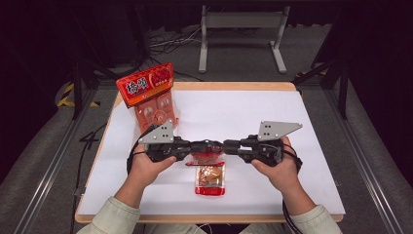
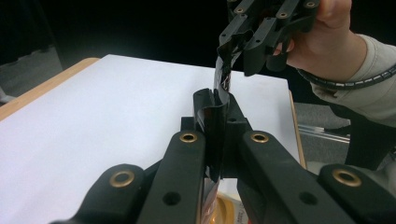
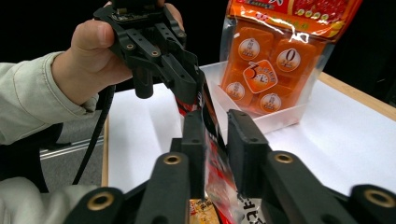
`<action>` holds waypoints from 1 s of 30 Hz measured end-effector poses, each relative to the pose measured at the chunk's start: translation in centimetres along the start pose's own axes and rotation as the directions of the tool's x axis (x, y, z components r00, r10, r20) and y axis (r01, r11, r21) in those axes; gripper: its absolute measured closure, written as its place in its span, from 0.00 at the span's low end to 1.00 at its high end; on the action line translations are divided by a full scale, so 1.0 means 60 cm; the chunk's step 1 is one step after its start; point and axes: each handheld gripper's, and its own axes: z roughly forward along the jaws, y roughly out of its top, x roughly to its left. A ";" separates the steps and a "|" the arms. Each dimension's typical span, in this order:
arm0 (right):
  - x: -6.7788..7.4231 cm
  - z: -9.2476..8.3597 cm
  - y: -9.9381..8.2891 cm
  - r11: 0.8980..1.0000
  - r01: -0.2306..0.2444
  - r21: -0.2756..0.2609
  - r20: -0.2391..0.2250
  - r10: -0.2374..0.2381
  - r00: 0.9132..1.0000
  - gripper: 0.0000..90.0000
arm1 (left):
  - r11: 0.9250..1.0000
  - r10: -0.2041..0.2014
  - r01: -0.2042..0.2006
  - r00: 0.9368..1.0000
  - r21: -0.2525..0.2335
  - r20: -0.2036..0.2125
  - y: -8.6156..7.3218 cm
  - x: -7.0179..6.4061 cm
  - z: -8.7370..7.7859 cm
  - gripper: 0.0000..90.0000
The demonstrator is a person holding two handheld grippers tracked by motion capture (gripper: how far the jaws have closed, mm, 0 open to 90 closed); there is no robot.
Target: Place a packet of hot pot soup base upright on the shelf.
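Nearest us, a small red packet point(image 1: 210, 176) with a clear window and a brown snack inside hangs over the white bench point(image 1: 253, 112), held by its crinkled top edge between both tongs. Our left tongs point(image 1: 200, 146) pinch that glossy film tight; our right tongs point(image 1: 230, 146) stand slightly parted with the film between them. Farther back, a clear tub point(image 3: 275, 120) holds a tall orange bag point(image 1: 152, 95) of wrapped pieces.

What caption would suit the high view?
Two hand-held claws, left and right, meet over a small red snack packet on a white table.
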 end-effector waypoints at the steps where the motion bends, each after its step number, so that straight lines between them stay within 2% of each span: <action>1: 0.000 0.000 0.000 1.000 0.000 0.000 0.000 0.000 1.000 0.84 | 1.000 0.000 0.000 1.000 0.000 0.000 0.000 0.000 0.000 0.99; 4: -0.003 -0.010 -0.001 1.000 -0.009 -0.011 0.017 0.009 1.000 0.79 | 1.000 -0.008 0.008 1.000 0.006 -0.021 0.003 0.007 -0.012 0.99; 7: -0.009 -0.023 -0.003 0.999 -0.026 -0.032 0.043 0.027 0.999 0.77 | 0.999 -0.038 0.038 0.999 -0.004 -0.035 0.002 0.013 -0.022 0.99; 15: -0.021 -0.044 -0.005 0.998 -0.039 -0.052 0.081 0.043 0.996 0.75 | 0.999 -0.037 0.035 0.998 -0.031 -0.058 0.013 0.023 -0.052 0.99; 25: -0.033 -0.050 -0.012 0.996 -0.060 -0.062 0.085 0.066 0.994 0.76 | 1.000 -0.020 0.018 0.993 -0.012 -0.119 0.033 0.059 -0.101 0.99; 30: -0.039 -0.051 -0.017 0.995 -0.078 -0.060 0.092 0.083 0.992 0.77 | 1.000 -0.020 0.020 0.991 -0.008 -0.129 0.033 0.071 -0.115 0.99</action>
